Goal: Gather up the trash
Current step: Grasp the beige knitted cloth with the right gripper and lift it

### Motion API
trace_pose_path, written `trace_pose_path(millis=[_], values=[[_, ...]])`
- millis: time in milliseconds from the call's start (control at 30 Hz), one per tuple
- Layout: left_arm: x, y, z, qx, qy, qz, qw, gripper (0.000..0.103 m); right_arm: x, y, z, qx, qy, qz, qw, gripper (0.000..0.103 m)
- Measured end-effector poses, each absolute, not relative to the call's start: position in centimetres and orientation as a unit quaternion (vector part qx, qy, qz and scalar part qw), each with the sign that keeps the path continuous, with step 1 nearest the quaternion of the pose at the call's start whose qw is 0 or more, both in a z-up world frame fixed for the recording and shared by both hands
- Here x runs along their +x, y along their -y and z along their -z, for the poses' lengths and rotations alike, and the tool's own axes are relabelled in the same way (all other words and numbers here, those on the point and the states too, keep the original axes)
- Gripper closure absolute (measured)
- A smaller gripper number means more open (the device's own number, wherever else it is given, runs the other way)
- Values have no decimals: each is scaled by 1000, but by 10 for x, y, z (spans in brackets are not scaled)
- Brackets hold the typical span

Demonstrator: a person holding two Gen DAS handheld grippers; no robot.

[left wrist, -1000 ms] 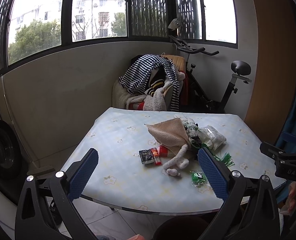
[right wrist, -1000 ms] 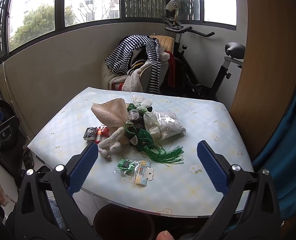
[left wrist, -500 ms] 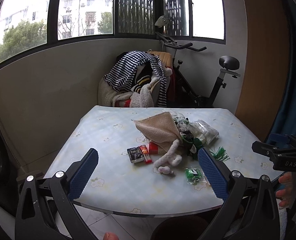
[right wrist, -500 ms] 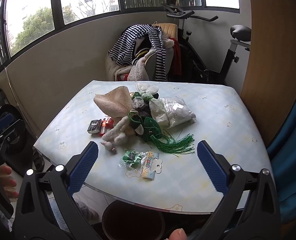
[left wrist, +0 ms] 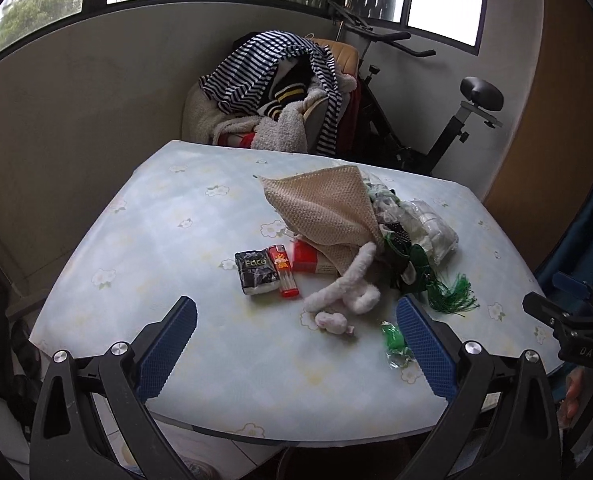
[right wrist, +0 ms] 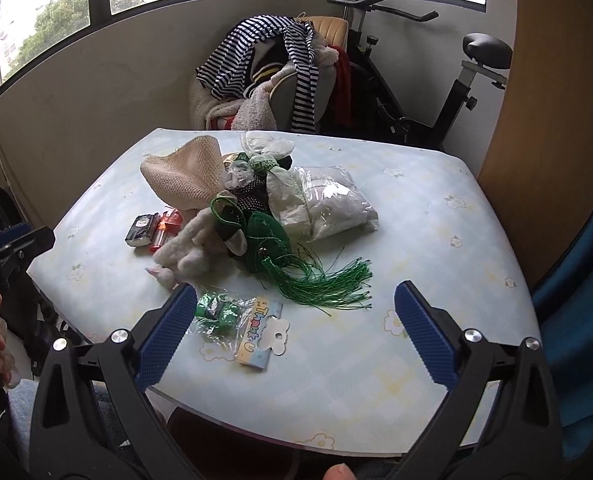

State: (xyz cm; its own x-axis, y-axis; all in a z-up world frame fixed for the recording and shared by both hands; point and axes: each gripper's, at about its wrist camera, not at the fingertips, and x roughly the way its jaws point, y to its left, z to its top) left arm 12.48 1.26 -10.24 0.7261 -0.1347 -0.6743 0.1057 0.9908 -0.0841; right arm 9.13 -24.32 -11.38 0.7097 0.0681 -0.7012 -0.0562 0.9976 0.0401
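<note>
A pile of clutter lies on the flowered table [left wrist: 184, 320] [right wrist: 436, 216]: a beige knit cloth [left wrist: 328, 208] [right wrist: 184, 176], a black packet [left wrist: 256, 270] [right wrist: 141, 230], a red lighter [left wrist: 283, 270], a white fluffy toy [left wrist: 346, 292] [right wrist: 184, 250], a green tassel [right wrist: 320, 280], a clear bag of white stuff [right wrist: 328, 204], and a clear wrapper with green candy and a card [right wrist: 236, 320]. My left gripper [left wrist: 294, 346] hangs open over the near table edge. My right gripper [right wrist: 296, 336] is open too, its left pad beside the candy wrapper.
A chair heaped with striped and fluffy clothes [left wrist: 280, 92] stands behind the table, an exercise bike [right wrist: 456, 80] to its right. A dark bin rim [right wrist: 224, 444] shows under the near table edge. A wooden panel [right wrist: 556, 120] and blue curtain close the right side.
Both grippers have moved forward and tilted down toward the table; the clutter now looms larger and sits closer between the fingers. Nothing on the table has shifted.
</note>
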Motion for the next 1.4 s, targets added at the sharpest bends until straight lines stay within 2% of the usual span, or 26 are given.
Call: trace_pose_path(millis=[267,433,500,700,733,767,833,900,1100,1300,1400], values=[[150,-46,101,-36,-347,22,937,5,169,181,121,-91,-373,-142,912,6],[153,-76,122,-78,-358,-13,931,7,226,114,141,-194,-364,-201,889,18],[155,-83,128,-83,-364,-19,927,10,250,95,157,-215,-385,-207,873,29],[155,-99,137,-87,-366,-22,926,10,294,61,195,-259,-435,-169,846,32],[155,-99,138,-84,-366,-20,927,10,294,60,198,-264,-439,-168,842,37],[156,-99,139,-81,-367,-18,927,10,293,59,198,-268,-442,-171,839,55],[155,-99,142,-82,-368,-6,926,10,290,61,185,-264,-434,-185,841,72],[156,-96,145,-85,-371,6,925,11,287,74,160,-228,-415,-194,859,81],[160,-65,150,-64,-380,62,921,22,282,131,70,-87,-327,-215,916,83],[165,-32,152,-36,-388,118,913,26,245,173,4,-13,-235,-202,951,83],[173,-16,159,-7,-398,140,907,33,218,193,-19,22,-199,-190,961,83]])
